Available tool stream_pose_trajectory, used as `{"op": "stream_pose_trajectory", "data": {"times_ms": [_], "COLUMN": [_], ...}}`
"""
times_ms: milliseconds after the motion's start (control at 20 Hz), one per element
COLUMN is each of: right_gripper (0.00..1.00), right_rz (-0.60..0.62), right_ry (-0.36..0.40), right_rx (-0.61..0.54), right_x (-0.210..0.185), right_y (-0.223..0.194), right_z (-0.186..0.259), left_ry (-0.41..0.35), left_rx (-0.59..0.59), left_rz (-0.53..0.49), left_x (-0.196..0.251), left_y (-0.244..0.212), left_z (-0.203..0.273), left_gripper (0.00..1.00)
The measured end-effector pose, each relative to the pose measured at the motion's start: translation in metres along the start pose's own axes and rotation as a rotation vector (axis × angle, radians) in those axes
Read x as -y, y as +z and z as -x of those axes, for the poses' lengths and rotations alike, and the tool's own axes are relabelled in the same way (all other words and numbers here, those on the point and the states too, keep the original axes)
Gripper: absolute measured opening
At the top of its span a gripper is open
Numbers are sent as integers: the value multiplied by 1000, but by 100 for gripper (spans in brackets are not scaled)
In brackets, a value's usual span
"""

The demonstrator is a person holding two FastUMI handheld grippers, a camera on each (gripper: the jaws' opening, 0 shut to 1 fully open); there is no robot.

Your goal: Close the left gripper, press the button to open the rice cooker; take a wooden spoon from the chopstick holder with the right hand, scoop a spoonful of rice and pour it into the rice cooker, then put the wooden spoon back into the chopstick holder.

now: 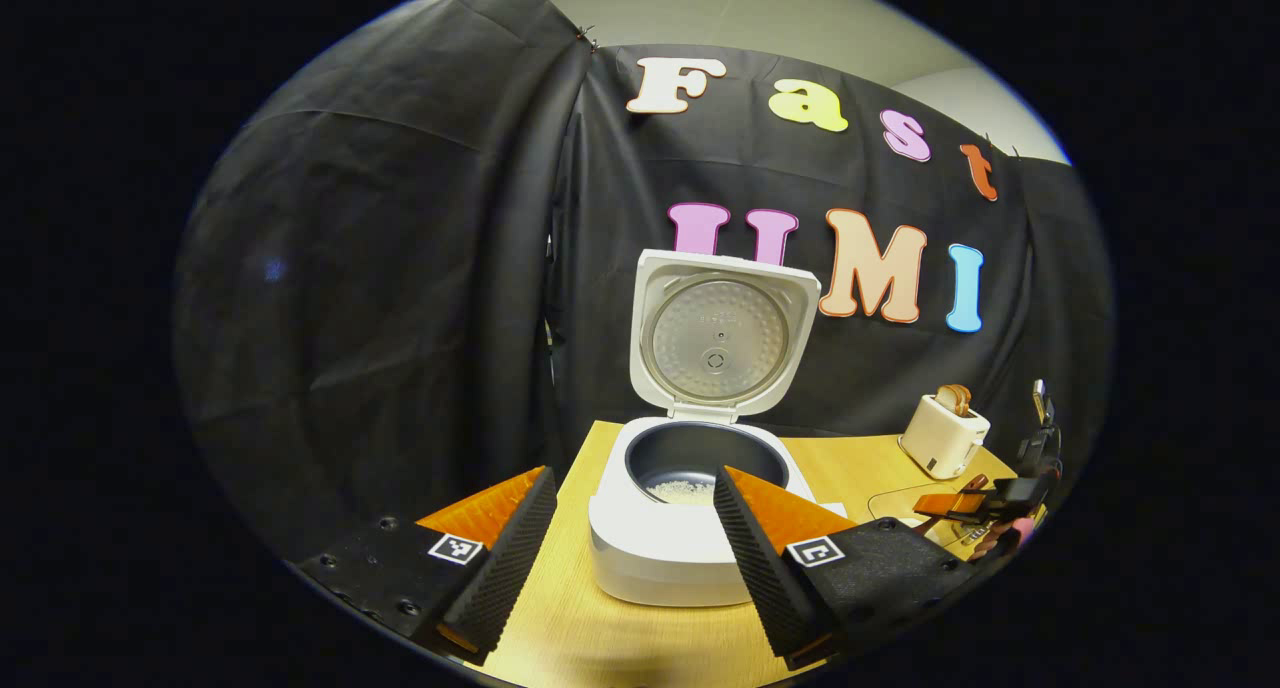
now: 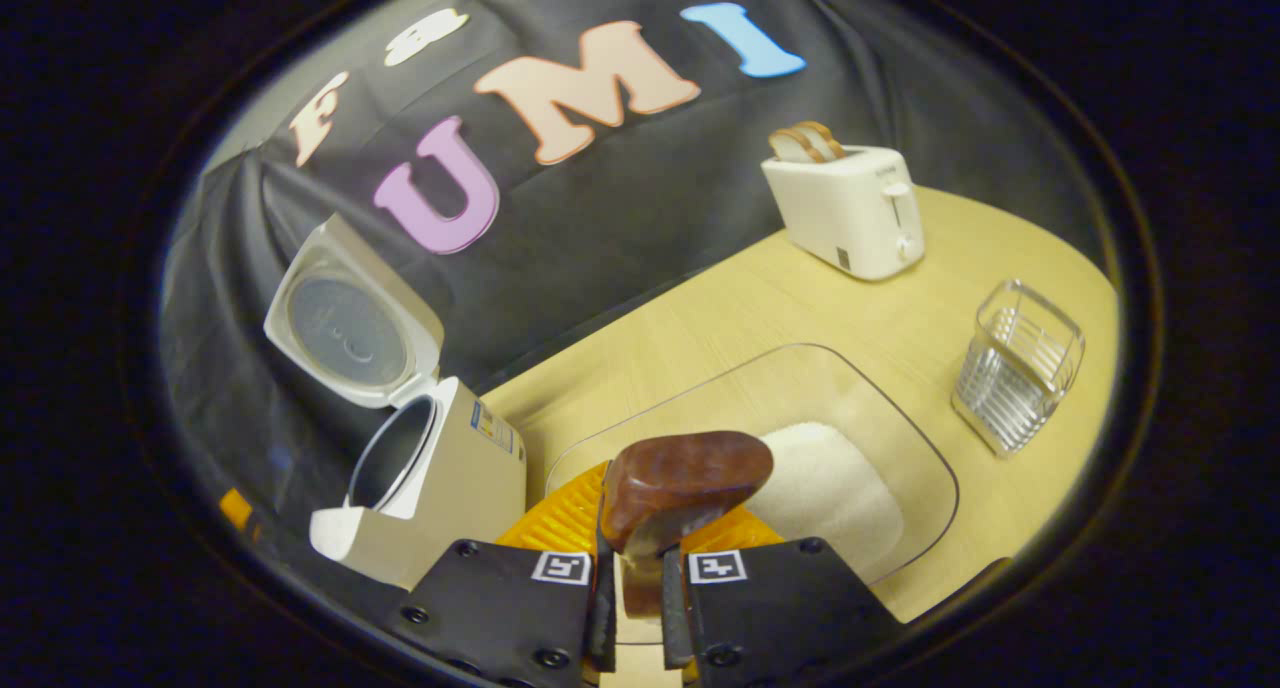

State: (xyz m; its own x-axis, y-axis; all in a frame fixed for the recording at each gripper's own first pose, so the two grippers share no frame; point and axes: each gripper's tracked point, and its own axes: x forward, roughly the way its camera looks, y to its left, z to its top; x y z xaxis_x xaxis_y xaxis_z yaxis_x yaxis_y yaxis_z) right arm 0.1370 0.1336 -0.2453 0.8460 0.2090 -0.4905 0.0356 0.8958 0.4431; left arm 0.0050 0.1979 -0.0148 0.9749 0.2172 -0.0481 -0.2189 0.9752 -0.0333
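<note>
On wooden table (image 2: 760, 298): open rice cooker (image 1: 690, 513), toaster (image 2: 850, 213).

Rice (image 2: 825, 488) in tray (image 2: 900, 428); toaster (image 2: 850, 213) behind; chopstick holder (image 2: 1018, 366) beside.

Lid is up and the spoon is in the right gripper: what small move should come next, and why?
Probably carry the wooden spoon right to the chopstick holder. The right gripper grips it over the rice tray, and the rice cooker already holds some rice.
</note>
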Motion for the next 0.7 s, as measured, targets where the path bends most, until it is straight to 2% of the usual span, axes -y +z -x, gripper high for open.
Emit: {"op": "stream_pose_trajectory", "data": {"times_ms": [200,400,450,500,700], "right_gripper": [22,22,21,22,21], "right_rz": [-203,-408,-441,-454,-473], "right_ry": [12,60,67,68,88], "right_rx": [-31,-21,-15,-4,34], "right_x": [18,26,27,28,21], "right_y": [1,17,22,26,39], "right_z": [7,16,19,21,32], "left_ry": [-13,-34,-39,-44,-68], "left_rx": [-2,3,5,8,15], "left_rz": [0,1,-1,-3,-6], "left_x": [6,15,18,20,29], "left_y": [-1,1,1,3,4], "left_z": [-1,0,0,0,1], "left_gripper": [94,94,91,94,94]}}
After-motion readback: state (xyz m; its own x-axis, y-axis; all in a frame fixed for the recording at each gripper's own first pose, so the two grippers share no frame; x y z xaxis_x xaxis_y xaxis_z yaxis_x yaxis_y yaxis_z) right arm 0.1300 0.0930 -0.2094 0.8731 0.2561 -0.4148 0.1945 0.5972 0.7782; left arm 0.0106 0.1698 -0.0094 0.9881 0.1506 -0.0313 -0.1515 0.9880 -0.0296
